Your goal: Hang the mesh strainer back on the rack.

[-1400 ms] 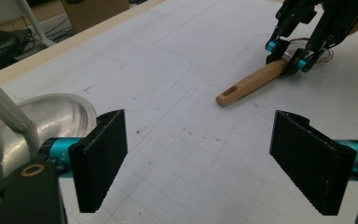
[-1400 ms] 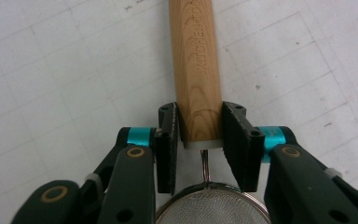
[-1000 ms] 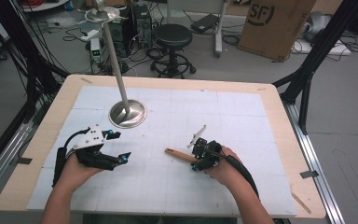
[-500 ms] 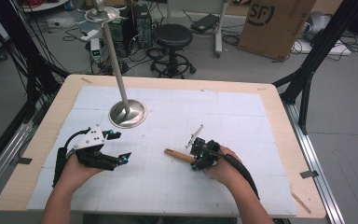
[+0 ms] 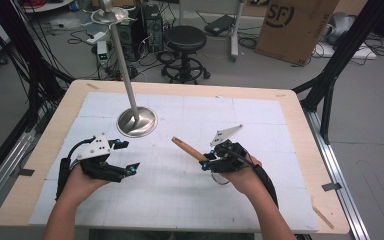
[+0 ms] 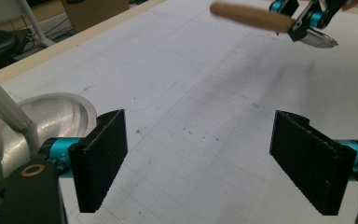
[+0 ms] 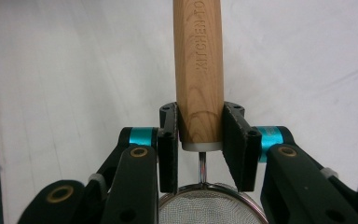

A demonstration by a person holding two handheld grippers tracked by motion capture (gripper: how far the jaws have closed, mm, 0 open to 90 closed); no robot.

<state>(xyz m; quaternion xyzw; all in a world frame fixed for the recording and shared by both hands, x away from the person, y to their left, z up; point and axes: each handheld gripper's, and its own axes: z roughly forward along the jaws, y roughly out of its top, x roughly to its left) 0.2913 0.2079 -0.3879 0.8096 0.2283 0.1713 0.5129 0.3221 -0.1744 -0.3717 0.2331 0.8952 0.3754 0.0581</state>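
A small sieve has a light wooden handle (image 7: 198,70) and a round steel mesh bowl (image 7: 212,207). My right gripper (image 7: 199,140) is shut on the handle's lower end, just above the mesh. In the high view the right gripper (image 5: 206,161) holds it above the mat at centre right. The handle (image 5: 187,148) points up and to the left. My left gripper (image 5: 128,155) rests at the front left, jaws wide open and empty. In the left gripper view its jaws (image 6: 198,154) frame bare mat, and the lifted handle (image 6: 251,16) hangs beyond.
A steel stand with a round base (image 5: 136,121) and a slanted pole (image 5: 122,60) occupies the mat's far left, close to the left gripper. A white gridded mat (image 5: 180,200) covers the wooden table (image 5: 300,130). A stool and a cardboard box stand on the floor beyond.
The right gripper has risen with the sieve, so the handle has left the mat and now points up-left. The left gripper has stayed still.
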